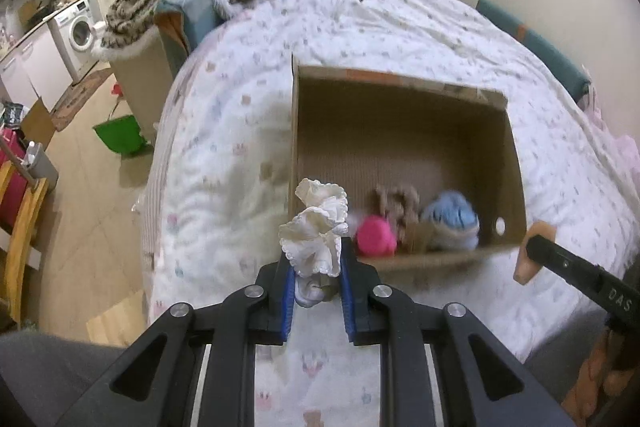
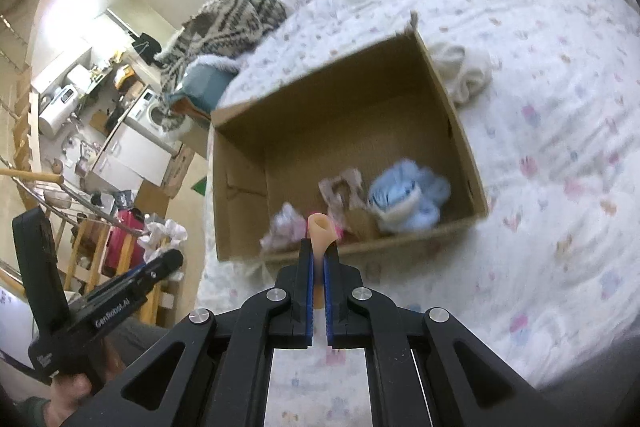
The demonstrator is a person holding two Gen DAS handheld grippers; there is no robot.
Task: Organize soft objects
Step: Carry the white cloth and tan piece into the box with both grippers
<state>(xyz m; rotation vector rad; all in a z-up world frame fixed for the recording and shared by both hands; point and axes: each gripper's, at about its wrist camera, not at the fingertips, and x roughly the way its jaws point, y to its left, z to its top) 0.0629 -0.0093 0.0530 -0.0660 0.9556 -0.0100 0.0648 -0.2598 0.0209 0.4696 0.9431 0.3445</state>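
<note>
Left gripper (image 1: 314,267) clenched on a frilly white sock (image 1: 318,227), bunched upright between the blue pads (image 1: 287,291), just short of the near wall of the cardboard box (image 1: 296,131). Right gripper (image 2: 319,259) pinched nearly closed on a thin peach-coloured cloth piece (image 2: 320,227), also near that wall. Inside, against the near side: a pink ball (image 1: 375,235), a brownish patterned piece (image 1: 400,211), a blue fluffy bundle (image 1: 454,217). Beyond, a white rolled towel (image 2: 464,71) on the printed quilt (image 1: 400,27). Probably light, limp, compressible, not fragile; best gripped mid-bunch, through several layers, to avoid slipping or unrolling.
</note>
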